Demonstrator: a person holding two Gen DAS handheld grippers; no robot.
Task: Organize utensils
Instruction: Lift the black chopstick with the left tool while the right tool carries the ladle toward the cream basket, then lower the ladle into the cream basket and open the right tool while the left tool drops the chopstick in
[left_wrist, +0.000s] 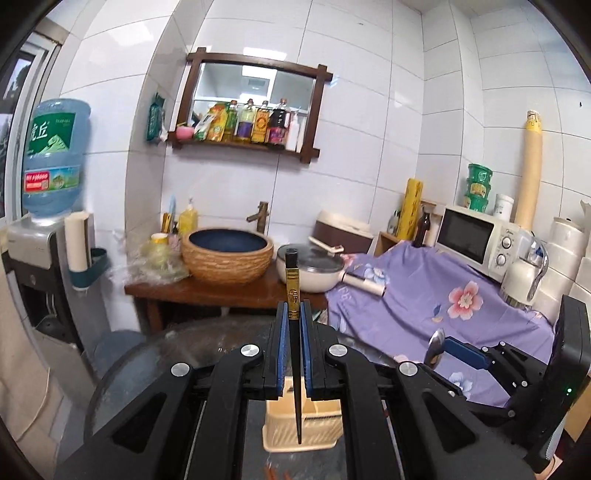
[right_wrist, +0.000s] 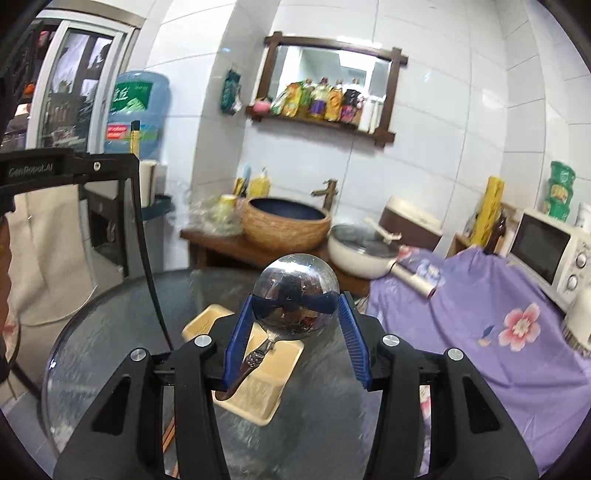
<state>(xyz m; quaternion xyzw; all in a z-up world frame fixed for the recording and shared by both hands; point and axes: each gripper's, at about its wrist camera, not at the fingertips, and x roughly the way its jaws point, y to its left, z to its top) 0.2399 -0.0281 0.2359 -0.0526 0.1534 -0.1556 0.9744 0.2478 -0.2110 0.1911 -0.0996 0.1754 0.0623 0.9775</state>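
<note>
My left gripper is shut on a black chopstick with a gold band, held upright; its thin tip hangs over a cream utensil basket on the round glass table. My right gripper is shut on the bowl of a metal spoon, its handle pointing down over the same basket. In the left wrist view the right gripper with the spoon shows at the right. In the right wrist view the chopstick's top sticks up above the left gripper body.
A wooden stand holds a woven basin and a white lidded pan. A purple flowered cloth covers the counter with a microwave. A water dispenser stands at the left. Brown chopsticks lie on the table.
</note>
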